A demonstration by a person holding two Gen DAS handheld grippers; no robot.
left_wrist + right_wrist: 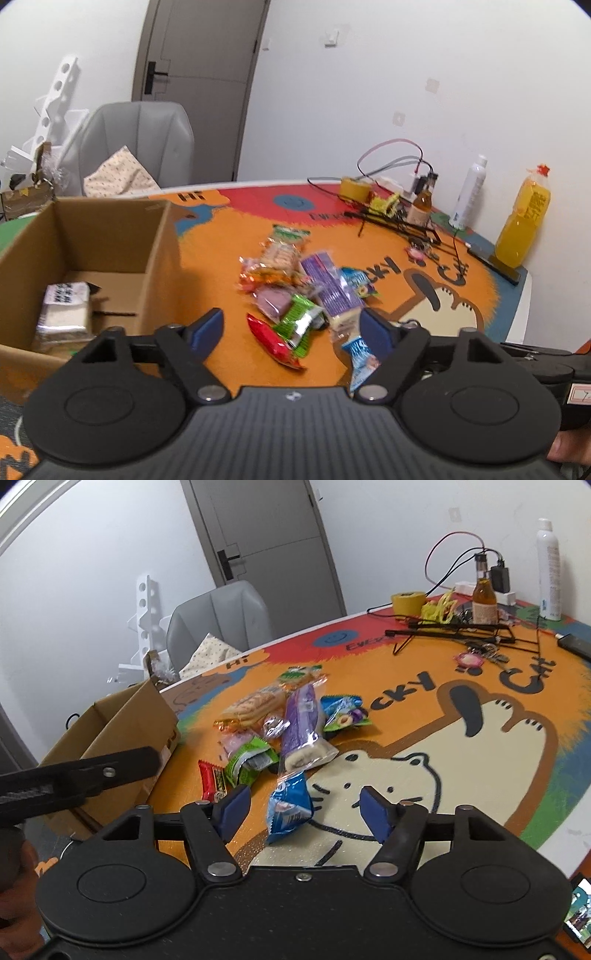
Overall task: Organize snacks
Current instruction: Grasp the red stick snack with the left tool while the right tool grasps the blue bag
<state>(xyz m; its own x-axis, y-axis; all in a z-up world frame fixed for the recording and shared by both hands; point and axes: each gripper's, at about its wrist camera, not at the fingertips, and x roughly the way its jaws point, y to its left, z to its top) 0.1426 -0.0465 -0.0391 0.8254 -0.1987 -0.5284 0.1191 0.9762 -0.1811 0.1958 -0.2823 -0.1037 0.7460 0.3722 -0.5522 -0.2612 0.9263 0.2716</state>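
Note:
A pile of snack packets lies on the colourful cat mat: a red packet (275, 341), a green packet (299, 319), a purple-and-clear packet (332, 291), a cracker packet (280, 251) and a blue packet (360, 356). My left gripper (291, 330) is open above the red and green packets. An open cardboard box (110, 236) stands to the left with a wrapped white packet (64, 314) inside. My right gripper (304, 806) is open, with the blue packet (290, 806) between its fingers on the mat. The purple packet (301, 727) and the box (122, 734) also show there.
At the far side of the table stand a yellow tape roll (354, 188), a small brown bottle (421, 206), a white spray bottle (469, 192), a yellow juice bottle (524, 221), cables and a black wire rack (399, 225). A grey chair (140, 147) stands behind the box.

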